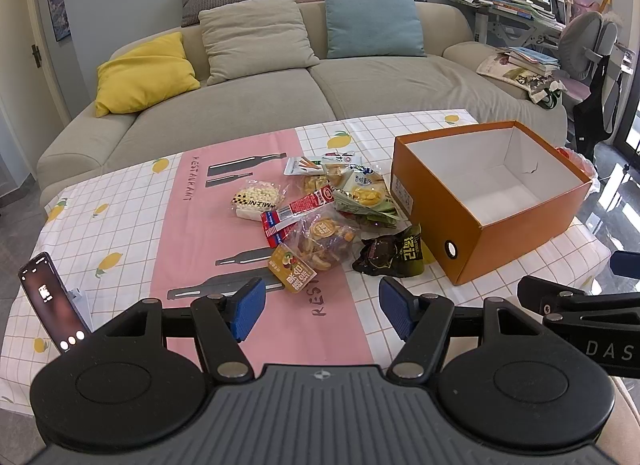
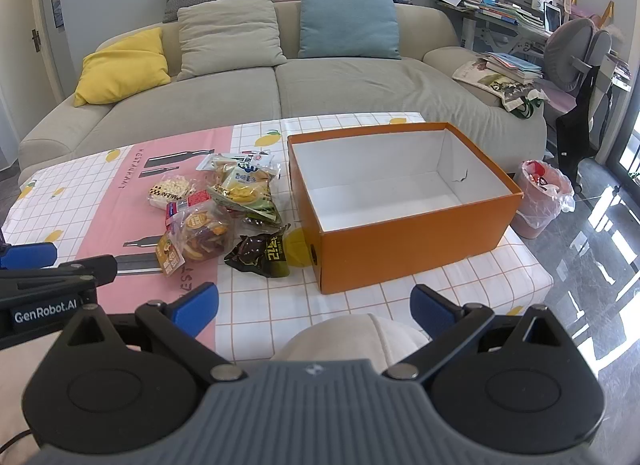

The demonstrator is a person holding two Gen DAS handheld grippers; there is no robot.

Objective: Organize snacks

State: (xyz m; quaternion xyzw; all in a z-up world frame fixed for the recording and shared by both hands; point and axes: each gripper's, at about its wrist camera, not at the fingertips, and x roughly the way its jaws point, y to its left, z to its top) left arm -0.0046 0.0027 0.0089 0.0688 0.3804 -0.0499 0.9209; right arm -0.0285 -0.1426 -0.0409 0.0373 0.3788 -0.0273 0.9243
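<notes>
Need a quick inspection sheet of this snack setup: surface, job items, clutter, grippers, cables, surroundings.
Surface: table under a pink and white grid cloth with lemon and bottle prints.
Job's things: snack pile loose at mid-table; dark green packet nearest the orange box; box is open-topped, nothing inside it.
Clutter: phone propped upright at the table's left edge.
Grippers: left gripper open, nothing between the pads; right gripper open, nothing held; both short of the pile.
Cables: one dark cable at the right wrist view's bottom left corner.
Surroundings: sofa with cushions behind the table; pink bin on the floor right of the box; crowded desk at far right.
</notes>
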